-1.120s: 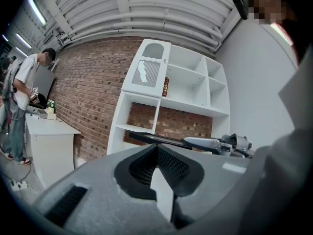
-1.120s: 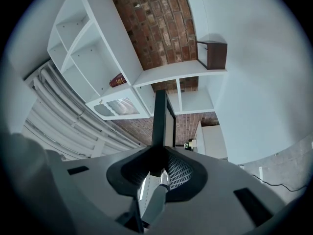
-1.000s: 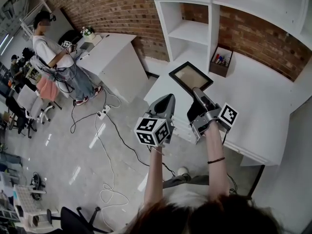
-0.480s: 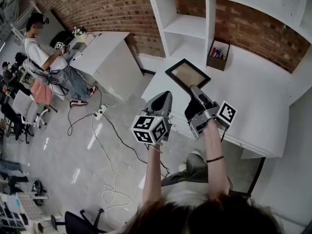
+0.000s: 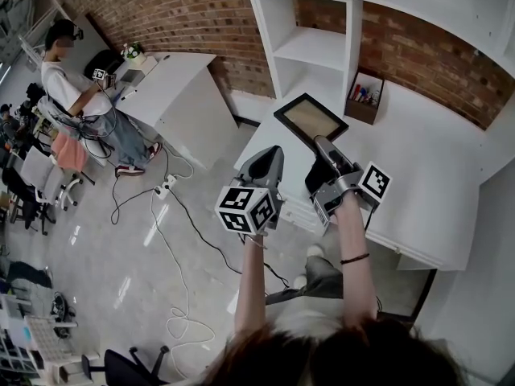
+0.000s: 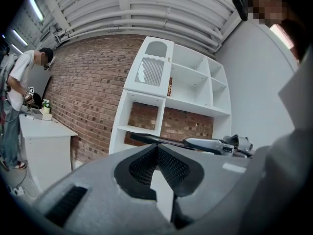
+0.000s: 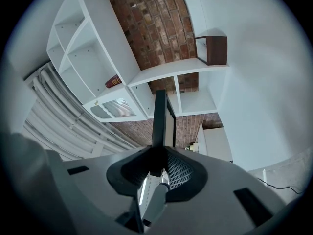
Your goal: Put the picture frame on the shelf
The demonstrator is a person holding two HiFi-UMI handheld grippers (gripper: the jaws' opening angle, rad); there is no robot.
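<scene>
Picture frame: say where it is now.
Head view, centre: the right tongs hold the picture frame by its near edge above the left end of the white counter, before the shelves.

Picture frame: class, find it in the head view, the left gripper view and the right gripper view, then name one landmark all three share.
Head view: picture frame, upper centre, held by the right gripper.
Left gripper view: a thin dark edge, centre, just above the fingers.
Right gripper view: an upright dark edge, centre, clamped between the fingers.
Shared landmark: the white shelf unit.
</scene>
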